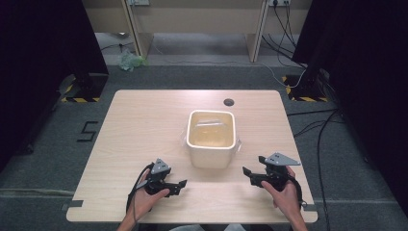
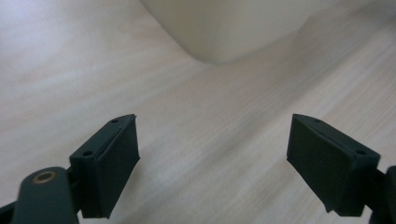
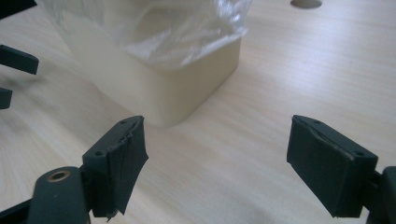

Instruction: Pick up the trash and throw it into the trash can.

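Two grippers sit at my near edge of the table (image 1: 144,120), one on either side of the cream bin (image 1: 211,154). My left gripper (image 1: 182,185) is low over the wood at the near left, its jaws spread wide with nothing between them; in the left gripper view I see bare tabletop through the gap and the bin's rounded bottom corner (image 2: 224,32) a little ahead. My right gripper (image 1: 246,173) is at the near right, also spread wide and holding nothing. In the right gripper view, the bin's corner (image 3: 187,93) stands just ahead and left of the gap, apart from both jaws.

Beyond the grippers, the bin stands upright near the middle of the table, slightly right of centre, lined with a clear plastic bag (image 3: 177,32) whose crinkled edge folds over the rim. Farther back, a small round grey hole (image 1: 229,102) sits in the tabletop behind the bin. Past the far edge, cables (image 1: 308,120) lie on the grey floor.
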Tool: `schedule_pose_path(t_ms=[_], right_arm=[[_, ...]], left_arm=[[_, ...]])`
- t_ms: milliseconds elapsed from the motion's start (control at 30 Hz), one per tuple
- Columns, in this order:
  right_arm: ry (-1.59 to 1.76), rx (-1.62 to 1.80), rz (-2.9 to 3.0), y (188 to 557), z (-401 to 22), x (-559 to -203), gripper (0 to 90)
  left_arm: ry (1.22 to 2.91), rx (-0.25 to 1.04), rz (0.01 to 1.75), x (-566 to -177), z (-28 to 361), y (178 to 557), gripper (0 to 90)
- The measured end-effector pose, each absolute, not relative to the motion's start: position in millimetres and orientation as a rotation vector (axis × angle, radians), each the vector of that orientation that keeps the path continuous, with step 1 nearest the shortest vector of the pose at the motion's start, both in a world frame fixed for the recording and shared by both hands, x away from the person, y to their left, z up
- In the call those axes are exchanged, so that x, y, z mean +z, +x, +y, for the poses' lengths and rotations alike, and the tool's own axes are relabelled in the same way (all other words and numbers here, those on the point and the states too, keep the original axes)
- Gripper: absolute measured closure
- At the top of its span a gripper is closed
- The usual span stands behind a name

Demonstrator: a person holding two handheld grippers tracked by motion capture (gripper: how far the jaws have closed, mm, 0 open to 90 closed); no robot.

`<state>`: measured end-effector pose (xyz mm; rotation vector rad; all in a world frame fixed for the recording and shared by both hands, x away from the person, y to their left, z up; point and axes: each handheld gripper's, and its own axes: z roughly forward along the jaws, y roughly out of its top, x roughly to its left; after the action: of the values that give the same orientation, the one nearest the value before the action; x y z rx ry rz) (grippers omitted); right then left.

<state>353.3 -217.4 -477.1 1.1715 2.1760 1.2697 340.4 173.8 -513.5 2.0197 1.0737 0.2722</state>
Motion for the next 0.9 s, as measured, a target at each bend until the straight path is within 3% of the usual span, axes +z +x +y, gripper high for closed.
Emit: schedule_pose_path(t_ms=[267, 900], right_arm=[[1.168, 1.13, 2.263, 349, -216, -500, 20.1], [1.158, 0.993, 2.317, 333, -222, -516, 18.9]], left_arm=[[2.112, 0.431, 1.014, -522, 160, 335, 15.0], [2.117, 0.431, 1.019, -522, 159, 334, 12.7]])
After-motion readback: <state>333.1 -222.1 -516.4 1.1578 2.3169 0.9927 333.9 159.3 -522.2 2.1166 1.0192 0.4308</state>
